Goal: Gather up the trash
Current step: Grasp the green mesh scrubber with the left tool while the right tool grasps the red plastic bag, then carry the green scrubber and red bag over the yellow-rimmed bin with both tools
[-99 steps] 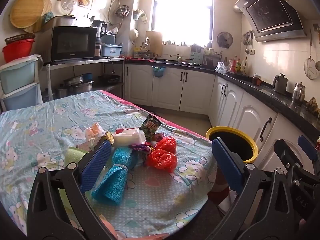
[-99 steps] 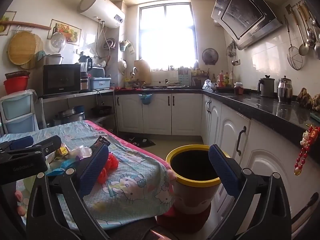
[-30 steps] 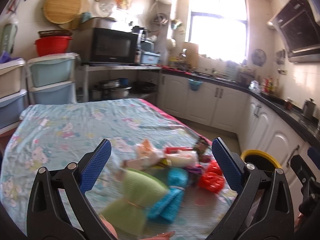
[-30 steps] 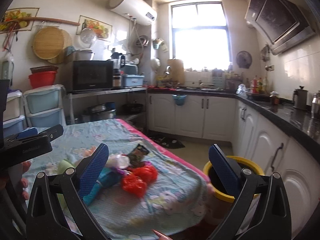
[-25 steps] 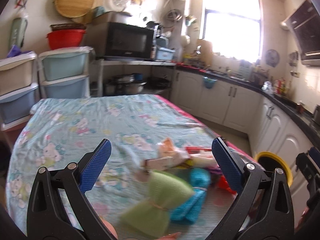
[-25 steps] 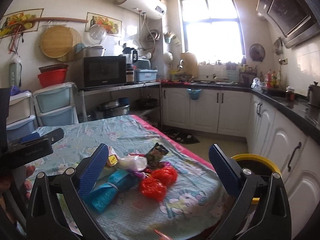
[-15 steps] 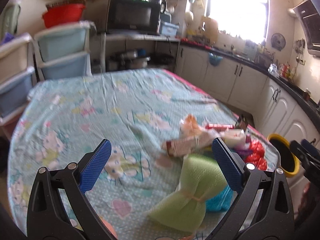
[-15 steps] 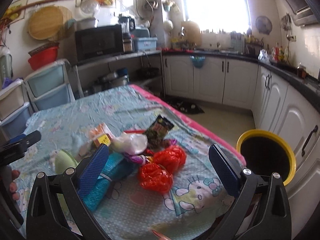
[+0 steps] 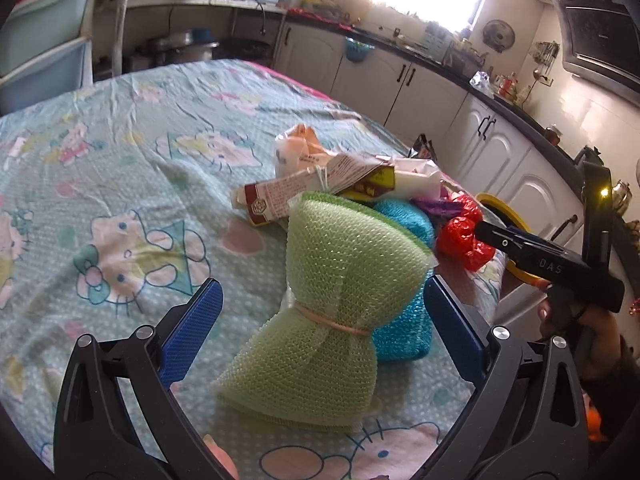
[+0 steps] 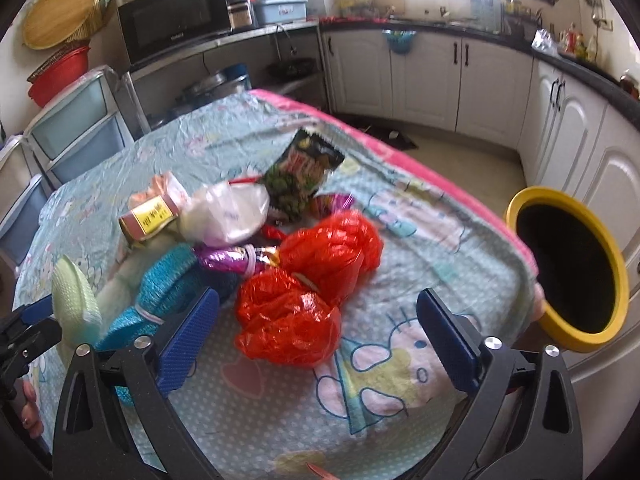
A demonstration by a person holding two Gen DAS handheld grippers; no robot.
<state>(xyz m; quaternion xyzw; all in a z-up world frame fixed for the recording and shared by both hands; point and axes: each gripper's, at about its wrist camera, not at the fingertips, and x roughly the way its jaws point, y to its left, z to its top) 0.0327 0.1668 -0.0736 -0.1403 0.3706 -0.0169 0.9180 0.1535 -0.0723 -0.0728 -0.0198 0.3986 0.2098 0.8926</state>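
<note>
A pile of trash lies on the Hello Kitty tablecloth (image 9: 120,184). My left gripper (image 9: 320,336) is open, its jaws either side of a green mesh sponge (image 9: 332,280), with a blue mesh sponge (image 9: 404,332) behind it and a brown carton (image 9: 280,196) farther off. My right gripper (image 10: 316,336) is open, just above a red plastic bag (image 10: 292,316) next to a second red bag (image 10: 336,252). A dark snack packet (image 10: 304,176), a white bag (image 10: 228,212) and a purple wrapper (image 10: 232,260) lie beyond. A yellow-rimmed bin (image 10: 568,264) stands off the table's right edge.
Stacked plastic drawers (image 10: 76,128) stand left of the table. White kitchen cabinets (image 10: 424,68) with a dark counter run along the back and right. A microwave (image 10: 172,16) sits on a metal shelf. The right gripper's body (image 9: 548,260) shows in the left wrist view.
Both grippers have come down and closer to the trash pile. The green sponge now sits between the left jaws, and the red bag lies just ahead of the right jaws.
</note>
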